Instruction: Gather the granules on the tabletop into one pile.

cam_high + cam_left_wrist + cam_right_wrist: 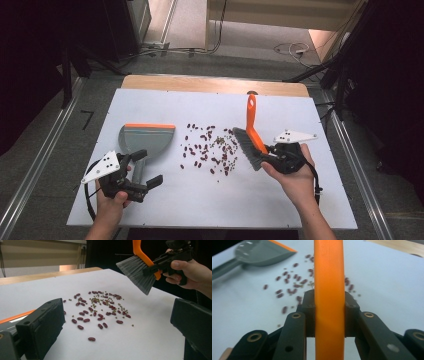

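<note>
A grey dustpan (147, 137) with an orange lip lies on the left of the white board, its handle pointing toward me. My left gripper (146, 168) hovers open at that handle, with nothing held between its fingers (41, 332). Red beans and small green ones (210, 147) are scattered in the middle. My right gripper (272, 152) is shut on the orange handle of a grey-bristled brush (250, 140), held tilted at the right edge of the beans. In the right gripper view the orange handle (329, 277) runs straight up between the jaws. The brush (136, 271) hangs above the board in the left gripper view.
The white board (300, 200) rests on a wooden table whose far edge (210, 82) shows behind it. Metal rails run along both sides on the floor, and cables lie on the floor beyond the table.
</note>
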A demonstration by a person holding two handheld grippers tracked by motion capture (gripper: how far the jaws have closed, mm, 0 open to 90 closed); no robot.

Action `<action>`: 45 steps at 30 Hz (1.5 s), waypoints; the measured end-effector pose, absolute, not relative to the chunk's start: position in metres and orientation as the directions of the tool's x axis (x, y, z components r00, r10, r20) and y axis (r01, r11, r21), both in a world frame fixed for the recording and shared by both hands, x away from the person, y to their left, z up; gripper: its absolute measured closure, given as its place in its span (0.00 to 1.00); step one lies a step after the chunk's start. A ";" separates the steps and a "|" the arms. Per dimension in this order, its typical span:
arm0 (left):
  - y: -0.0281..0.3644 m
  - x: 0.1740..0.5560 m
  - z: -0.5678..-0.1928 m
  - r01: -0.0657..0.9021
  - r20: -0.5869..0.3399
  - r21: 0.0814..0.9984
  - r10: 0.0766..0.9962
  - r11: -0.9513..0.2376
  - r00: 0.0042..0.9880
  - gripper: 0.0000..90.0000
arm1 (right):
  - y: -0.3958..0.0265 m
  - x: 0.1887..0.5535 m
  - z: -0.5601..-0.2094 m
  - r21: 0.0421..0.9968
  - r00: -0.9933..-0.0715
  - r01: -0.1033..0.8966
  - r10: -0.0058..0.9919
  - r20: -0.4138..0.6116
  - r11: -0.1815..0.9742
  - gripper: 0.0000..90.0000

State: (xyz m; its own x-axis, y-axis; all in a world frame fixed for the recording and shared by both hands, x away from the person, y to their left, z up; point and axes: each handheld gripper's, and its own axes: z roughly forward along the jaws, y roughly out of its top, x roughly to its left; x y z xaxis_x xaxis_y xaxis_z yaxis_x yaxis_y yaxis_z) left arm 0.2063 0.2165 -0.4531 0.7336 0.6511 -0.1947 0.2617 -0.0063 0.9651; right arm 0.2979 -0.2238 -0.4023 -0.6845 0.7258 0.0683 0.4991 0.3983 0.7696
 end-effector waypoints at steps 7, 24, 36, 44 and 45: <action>0.218 0.207 -0.455 0.263 -0.189 0.965 0.664 -0.012 0.723 0.01 | -0.223 0.332 -0.404 0.705 -0.606 0.543 0.794 -0.047 0.456 0.76; 0.215 0.206 -0.455 0.257 -0.170 0.966 0.664 -0.034 0.728 0.01 | -0.183 0.392 -0.431 0.466 -0.559 0.624 0.775 -0.295 0.627 0.76; 0.212 0.205 -0.456 0.259 -0.174 0.965 0.655 -0.035 0.735 0.01 | -0.149 0.395 -0.447 0.375 -0.579 0.614 0.719 -0.383 0.694 0.76; 0.212 0.206 -0.456 0.260 -0.174 0.965 0.654 -0.036 0.737 0.01 | -0.141 0.386 -0.443 0.368 -0.635 0.591 0.695 -0.336 0.718 0.76; 0.212 0.206 -0.456 0.260 -0.174 0.965 0.652 -0.037 0.738 0.01 | -0.139 0.384 -0.443 0.368 -0.639 0.589 0.693 -0.333 0.720 0.76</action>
State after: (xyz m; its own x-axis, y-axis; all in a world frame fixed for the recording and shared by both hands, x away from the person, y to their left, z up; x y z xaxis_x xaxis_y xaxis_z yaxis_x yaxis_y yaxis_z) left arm 0.2060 0.2119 -0.4555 0.7377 0.6523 -0.1738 0.2598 -0.0367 0.9650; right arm 0.3842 -0.1393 -0.4432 -0.6390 0.6932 -0.3334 0.5886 0.7197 0.3682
